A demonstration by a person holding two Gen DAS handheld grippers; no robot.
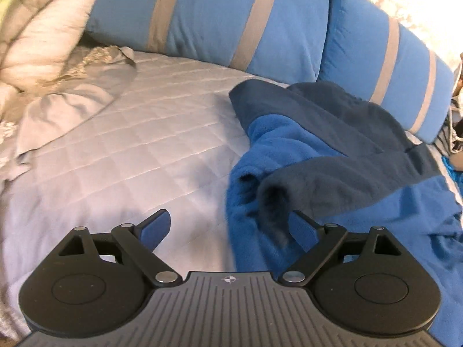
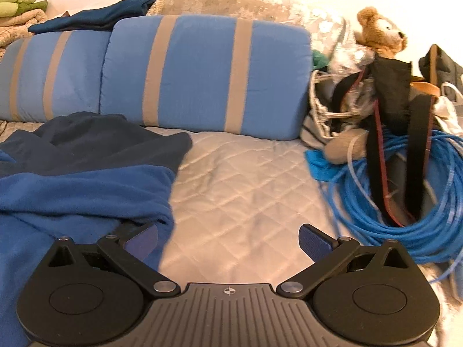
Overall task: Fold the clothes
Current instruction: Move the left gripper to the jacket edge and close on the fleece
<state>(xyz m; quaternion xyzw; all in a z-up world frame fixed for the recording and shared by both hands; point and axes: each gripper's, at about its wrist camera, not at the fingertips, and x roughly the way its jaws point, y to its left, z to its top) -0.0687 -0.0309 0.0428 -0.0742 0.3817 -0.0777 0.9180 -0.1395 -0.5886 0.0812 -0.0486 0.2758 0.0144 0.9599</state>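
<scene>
The blue fleece garment (image 1: 332, 156) lies in a loose heap on the quilted bed (image 1: 139, 150), just in front of the striped blue pillows (image 1: 231, 20) that line the head of the bed. It is two-toned, a dark navy part nearer the pillows and a brighter blue part nearer the person, and it is bunched, with a rolled opening, a cuff or sleeve end I think, turned up at its near edge.

Both pairs of tongs stand wide open and hold nothing. The left tongs (image 1: 230, 230) hover at the garment's left edge, one pad over the bare quilt and the other right at the rolled cuff, though I cannot tell whether it touches the cloth. The right tongs (image 2: 228, 244) sit at the garment's right edge, one pad over the fleece and the other over bare quilt.

That fleece looks thick, soft and limp. It should be light, will sag from any single grip, and its nap should cling rather than slip. I would pinch it at firm seams or hems, one pair of tongs at each far corner, so it spreads flat before any fold is made.

To the right of the garment lie a coil of blue cable (image 2: 399, 217) and a teddy bear (image 2: 379, 31), well clear of it.
</scene>
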